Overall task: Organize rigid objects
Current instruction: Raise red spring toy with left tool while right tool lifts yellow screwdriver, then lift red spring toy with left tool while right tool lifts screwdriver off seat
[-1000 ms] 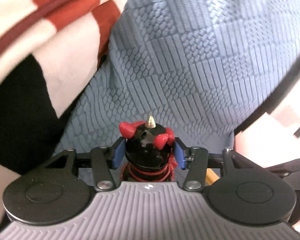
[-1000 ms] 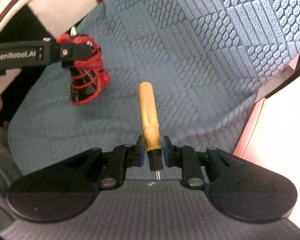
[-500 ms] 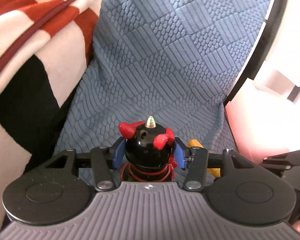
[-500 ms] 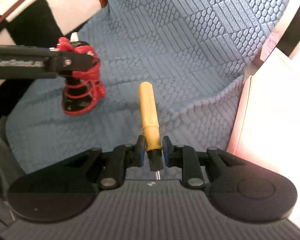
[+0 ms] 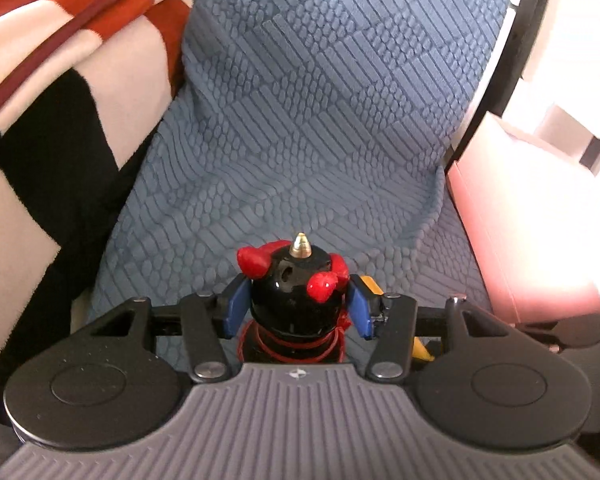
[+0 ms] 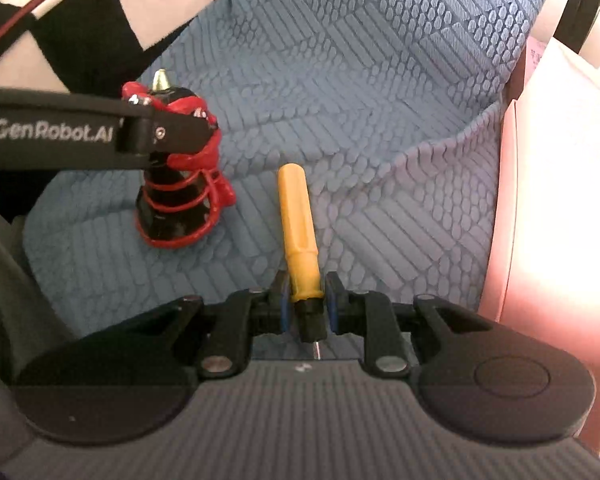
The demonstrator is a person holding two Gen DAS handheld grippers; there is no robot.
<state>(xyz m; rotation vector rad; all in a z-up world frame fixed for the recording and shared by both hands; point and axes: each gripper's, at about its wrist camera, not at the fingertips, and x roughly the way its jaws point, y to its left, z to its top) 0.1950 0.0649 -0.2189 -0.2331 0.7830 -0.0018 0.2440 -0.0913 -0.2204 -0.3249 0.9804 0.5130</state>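
A: Black and red, that figurine on the left. The left claw is closed on its head at about half width, blue pads against both sides, and it hangs over the blue cloth.

B: Which way does it stand?

A: Upright, more or less. Long axis runs base to brass tip, tip up and tilted a little far, base near the cloth; I cannot tell if it touches.

B: And on the right?

A: The right claw is nearly closed on a yellow tool, gripped at its collar. Its long axis runs near to far, rounded handle end pointing away, a thin metal tip showing on the near side of the pads.

B: So what step is this?

A: Carrying, I'd judge: both things in hand, neither set down. A pale pink box sits at the right edge, possibly the destination. The next move calls for choosing a spot, lowering each thing level, then loosening the pads.
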